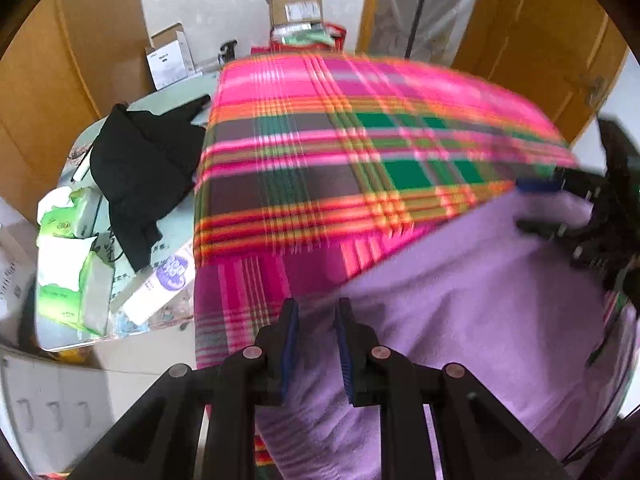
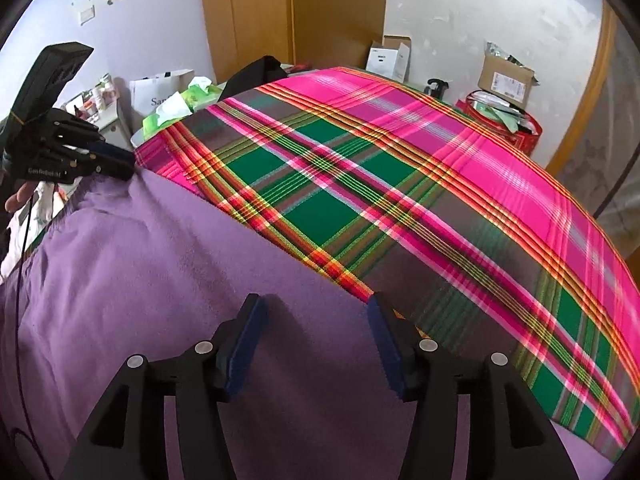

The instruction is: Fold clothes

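Lying flat on the plaid bedspread [image 2: 400, 168], the purple fleece garment [image 2: 160, 280] runs its far edge from the left gripper [image 1: 316, 344] to the right gripper [image 2: 312, 340]. Left jaws stand narrowly parted astride that edge, grip uncertain; right jaws gape over it, holding nothing.

Both wrist views look steeply down, close over the same purple garment [image 1: 460, 320] and plaid cloth [image 2: 400, 184].

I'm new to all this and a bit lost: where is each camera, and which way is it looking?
Left wrist: sits on the left gripper, looking down over purple garment; the right gripper shows opposite.
Right wrist: sits on the right gripper, jaws open over purple cloth; the left gripper and a fingertip show.
Shared: garment, plaid cloth.
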`<state>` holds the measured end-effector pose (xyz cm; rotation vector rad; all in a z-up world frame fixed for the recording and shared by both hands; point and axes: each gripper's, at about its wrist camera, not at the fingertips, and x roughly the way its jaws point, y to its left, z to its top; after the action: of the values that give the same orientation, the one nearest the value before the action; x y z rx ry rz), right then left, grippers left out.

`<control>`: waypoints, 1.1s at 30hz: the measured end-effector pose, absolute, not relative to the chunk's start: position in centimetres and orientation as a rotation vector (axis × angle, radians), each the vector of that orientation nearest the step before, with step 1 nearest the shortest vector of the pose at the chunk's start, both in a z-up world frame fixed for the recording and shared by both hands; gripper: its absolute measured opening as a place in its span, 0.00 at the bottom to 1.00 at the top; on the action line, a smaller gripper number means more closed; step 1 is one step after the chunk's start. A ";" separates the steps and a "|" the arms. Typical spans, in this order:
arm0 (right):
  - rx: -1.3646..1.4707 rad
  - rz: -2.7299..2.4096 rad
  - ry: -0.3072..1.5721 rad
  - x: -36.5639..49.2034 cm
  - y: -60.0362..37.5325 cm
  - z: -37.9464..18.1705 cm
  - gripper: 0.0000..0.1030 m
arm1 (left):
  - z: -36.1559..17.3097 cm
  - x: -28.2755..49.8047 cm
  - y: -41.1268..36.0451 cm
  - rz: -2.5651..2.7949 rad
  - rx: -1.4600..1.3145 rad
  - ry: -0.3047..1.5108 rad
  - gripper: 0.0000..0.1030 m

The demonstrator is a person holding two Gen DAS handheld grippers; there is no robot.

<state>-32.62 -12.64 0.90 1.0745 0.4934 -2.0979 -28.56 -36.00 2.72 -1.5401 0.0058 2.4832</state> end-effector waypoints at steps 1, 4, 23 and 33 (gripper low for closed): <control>1.073 -2.099 0.491 -32.6 -12.6 0.9 0.55 | 2.6 -28.7 -36.2 2.485 -1.546 -0.010 0.20; 1.071 -2.101 0.487 -32.6 -12.6 0.9 0.55 | 2.3 -29.2 -36.6 2.481 -1.570 -0.042 0.21; 1.057 -2.116 0.469 -32.4 -12.5 0.8 0.56 | 1.2 -28.1 -34.6 2.440 -1.489 0.152 0.43; 1.059 -2.108 0.479 -32.3 -12.4 0.9 0.51 | 1.6 -27.5 -34.8 2.449 -1.496 0.109 0.06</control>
<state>-32.32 -12.38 0.88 1.0591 0.4789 -2.1085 -27.51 -34.82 1.59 -1.4956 0.1094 2.4488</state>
